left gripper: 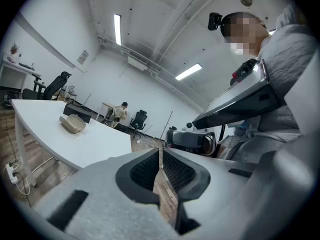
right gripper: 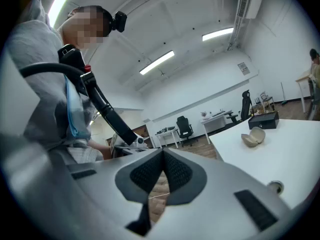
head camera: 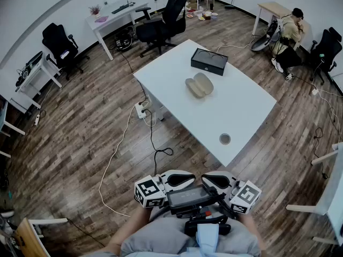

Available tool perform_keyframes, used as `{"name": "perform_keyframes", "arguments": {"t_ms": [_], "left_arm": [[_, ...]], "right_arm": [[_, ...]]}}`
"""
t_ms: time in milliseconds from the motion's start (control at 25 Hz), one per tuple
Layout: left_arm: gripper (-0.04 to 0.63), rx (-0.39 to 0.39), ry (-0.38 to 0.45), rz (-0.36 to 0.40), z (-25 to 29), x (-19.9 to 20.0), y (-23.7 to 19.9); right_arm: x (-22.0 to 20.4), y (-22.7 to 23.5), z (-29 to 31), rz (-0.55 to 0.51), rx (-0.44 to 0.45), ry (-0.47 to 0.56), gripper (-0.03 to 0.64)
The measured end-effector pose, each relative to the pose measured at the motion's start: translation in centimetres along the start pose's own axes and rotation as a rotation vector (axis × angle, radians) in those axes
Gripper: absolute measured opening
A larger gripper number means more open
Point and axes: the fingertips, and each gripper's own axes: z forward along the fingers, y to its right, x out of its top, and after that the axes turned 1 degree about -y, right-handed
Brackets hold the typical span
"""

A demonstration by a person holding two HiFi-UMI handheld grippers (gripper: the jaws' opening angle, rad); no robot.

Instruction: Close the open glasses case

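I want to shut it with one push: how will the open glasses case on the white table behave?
The glasses case looks like a stiff shell, so it should keep its shape. It lies loose on the smooth table, so it may slide. Its rounded halves could rock.

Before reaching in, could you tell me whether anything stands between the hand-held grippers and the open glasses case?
Nothing visible does. Floor and bare table separate the case from the left hand-held gripper and the right hand-held gripper; the box stands beyond, the disc off to the right.
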Motion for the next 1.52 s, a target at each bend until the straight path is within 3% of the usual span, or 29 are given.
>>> {"name": "perform_keyframes", "arguments": {"t_ms": [280, 480, 680, 800, 1080, 1520], "left_arm": [[0.034, -0.018, 0.019, 0.010, -0.5, -0.1, -0.7], [0.035, -0.027, 0.018, 0.004, -1.3, 0.5, -1.6], [0.035, -0.049, 0.011, 0.001, -2.1, 1.2, -3.3], [0.035, -0.067, 0.006, 0.000, -2.7, 1.7, -4.7], [0.035, -0.103, -0.009, -0.003, -4.8, 3.8, -8.7], [0.035, -0.080, 0.029, -0.011, -12.5, 6.4, -17.0]], "right_arm": [[0.3, 0.8, 0.7, -0.039, -0.016, 0.024, 0.029], [0.8, 0.5, 1.9, 0.005, -0.017, 0.004, 0.029], [0.9, 2.1, 3.1, 0.033, -0.048, 0.050, 0.029], [1.8, 2.6, 4.3, 0.082, -0.047, 0.091, 0.031], [3.2, 4.8, 8.3, 0.062, -0.102, 0.100, 0.034], [5.3, 7.3, 17.5, 0.059, -0.137, 0.087, 0.034]]}}
